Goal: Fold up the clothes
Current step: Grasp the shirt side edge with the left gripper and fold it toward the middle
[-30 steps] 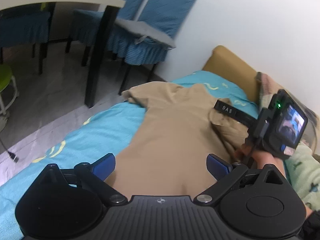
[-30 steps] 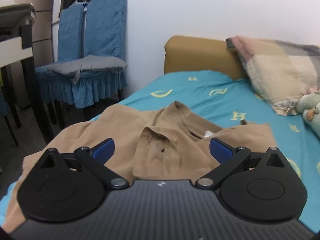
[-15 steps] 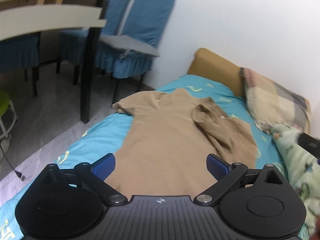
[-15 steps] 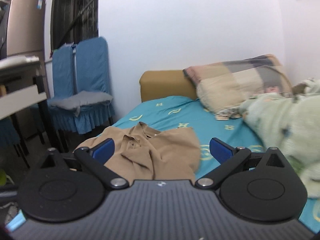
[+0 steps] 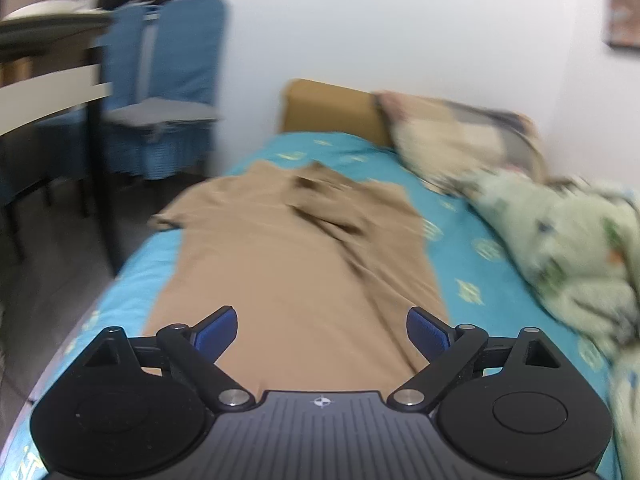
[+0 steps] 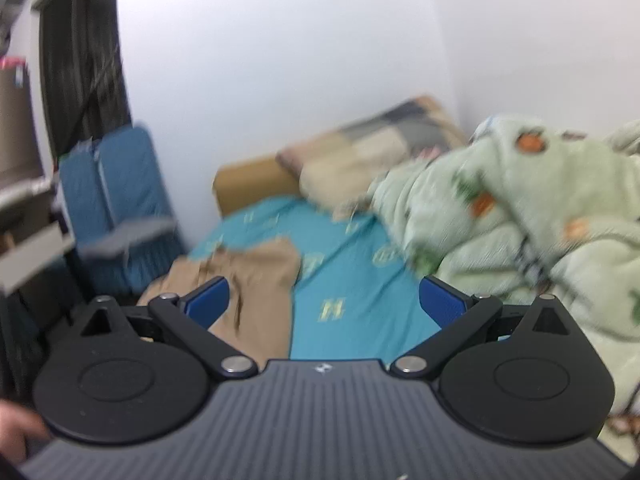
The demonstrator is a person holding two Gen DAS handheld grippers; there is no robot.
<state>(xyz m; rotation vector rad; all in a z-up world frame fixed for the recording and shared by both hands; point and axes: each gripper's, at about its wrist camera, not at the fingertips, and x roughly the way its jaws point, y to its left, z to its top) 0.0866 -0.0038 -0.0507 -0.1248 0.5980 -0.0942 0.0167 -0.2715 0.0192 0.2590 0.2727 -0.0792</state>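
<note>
A tan short-sleeved cotton shirt [image 5: 296, 264] lies spread along a bed covered in a turquoise patterned sheet [image 5: 460, 248], its collar towards the mustard headboard [image 5: 332, 108] and its hem nearest the camera. The shirt's long axis runs straight away from the left gripper [image 5: 322, 330], which hovers over the hem end with its blue-padded jaws spread wide and nothing between them; they have just been closing slightly. The right gripper [image 6: 324, 300] is held off to the shirt's side, also gaping and empty, looking mostly at bare sheet, with the shirt down to its left and a crumpled pale-green printed blanket [image 6: 520, 216] to its right. The left gripper looks the nearer to the garment, and the hem edge just below it seems the likeliest place for a first grasp. A patchwork pillow [image 5: 452, 136] rests against the headboard; blue-covered chairs [image 5: 168, 80] stand beside the bed.
</note>
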